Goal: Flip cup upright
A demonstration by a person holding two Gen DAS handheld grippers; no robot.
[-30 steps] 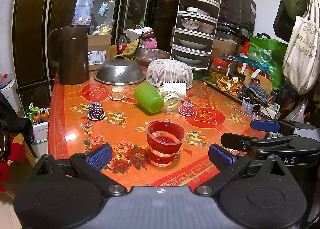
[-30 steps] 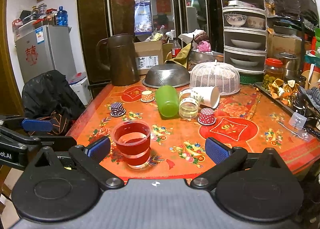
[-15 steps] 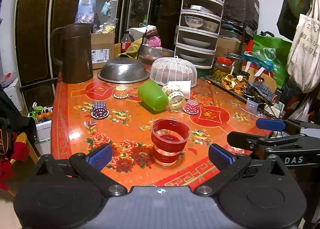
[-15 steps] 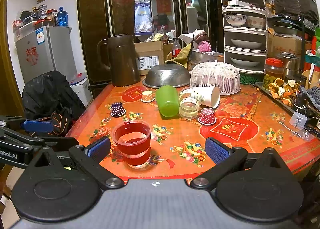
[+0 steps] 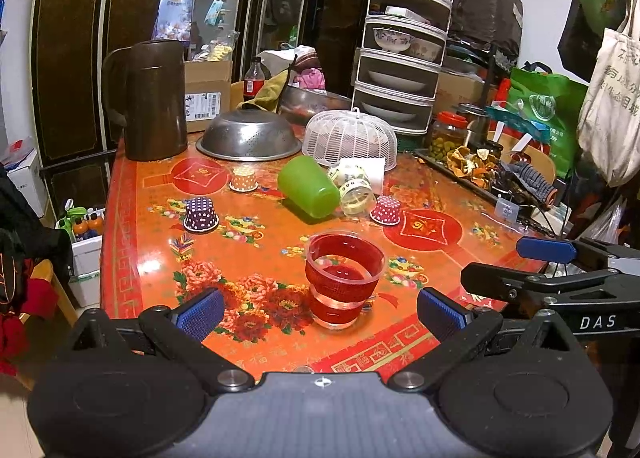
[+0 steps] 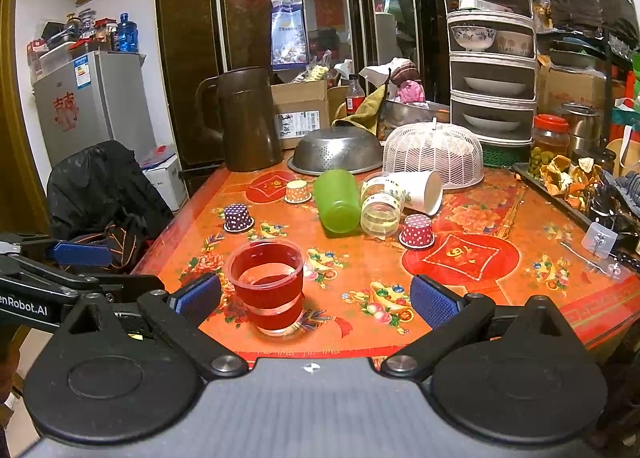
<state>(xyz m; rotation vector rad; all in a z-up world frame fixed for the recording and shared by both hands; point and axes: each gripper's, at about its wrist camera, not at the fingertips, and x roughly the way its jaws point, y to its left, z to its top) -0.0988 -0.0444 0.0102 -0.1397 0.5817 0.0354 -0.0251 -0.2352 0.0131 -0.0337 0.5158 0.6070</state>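
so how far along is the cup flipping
Done: the red translucent plastic cup stands upright near the table edge. In hand: nothing; left gripper and right gripper are open. Left: green plastic cup, clear jar and white paper cup lie sideways.

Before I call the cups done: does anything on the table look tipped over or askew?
Yes. Three cups lie on their sides mid-table: the green cup, the clear cup touching it, and the white paper cup behind. The red cup stands upright near the front edge.

Paper cup (image 5: 374, 174) mostly hidden behind green cup (image 5: 309, 187); tote bag (image 5: 612, 114) cut off.
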